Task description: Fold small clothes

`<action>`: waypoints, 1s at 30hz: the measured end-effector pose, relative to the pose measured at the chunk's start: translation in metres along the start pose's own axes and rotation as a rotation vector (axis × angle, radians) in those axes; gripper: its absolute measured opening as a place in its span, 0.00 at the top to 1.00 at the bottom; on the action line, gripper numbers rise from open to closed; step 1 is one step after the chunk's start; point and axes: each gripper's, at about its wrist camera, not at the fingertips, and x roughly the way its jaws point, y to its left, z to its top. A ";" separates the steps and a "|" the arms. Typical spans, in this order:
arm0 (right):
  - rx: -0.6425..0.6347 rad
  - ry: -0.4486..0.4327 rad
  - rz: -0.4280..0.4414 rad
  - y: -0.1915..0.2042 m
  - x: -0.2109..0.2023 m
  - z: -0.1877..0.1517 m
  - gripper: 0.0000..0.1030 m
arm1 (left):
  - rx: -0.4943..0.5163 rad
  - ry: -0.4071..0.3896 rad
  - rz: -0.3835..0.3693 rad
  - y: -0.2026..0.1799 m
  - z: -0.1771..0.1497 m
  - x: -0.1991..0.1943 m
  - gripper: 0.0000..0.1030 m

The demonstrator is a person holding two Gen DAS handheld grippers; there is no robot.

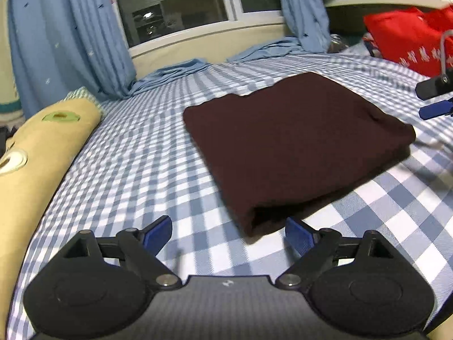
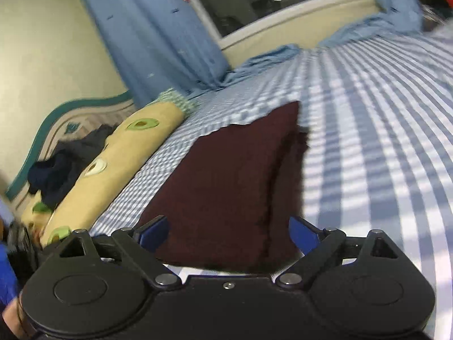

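Folded dark maroon cloth (image 1: 294,141) lies flat on the blue-white checked bedsheet (image 1: 136,153), centre right. Only the left view shows the red bag (image 1: 410,39), upper right. Both the left gripper (image 1: 228,235) and the right gripper (image 2: 228,233) stand wide, holding nothing; bare sheet surrounds the cloth's edges.

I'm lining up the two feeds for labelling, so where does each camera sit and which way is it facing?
Left wrist: sits on the left gripper, low over the checked bedsheet, facing the window; its open blue fingers show, with the right gripper at the edge.
Right wrist: sits on the right gripper, tilted, facing the folded maroon garment; its open fingers show.
Shared: folded maroon garment, yellow bolster, blue curtain, window.
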 end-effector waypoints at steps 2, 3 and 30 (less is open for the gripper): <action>0.089 0.017 -0.048 -0.010 -0.002 -0.004 0.15 | 0.020 -0.006 0.013 -0.006 0.002 0.008 0.12; 0.151 0.036 -0.073 -0.017 -0.001 -0.006 0.19 | 0.025 -0.009 0.024 -0.008 0.003 0.011 0.12; 0.172 -0.189 0.066 0.035 -0.030 0.061 1.00 | -0.164 0.039 0.182 0.002 0.015 0.049 0.07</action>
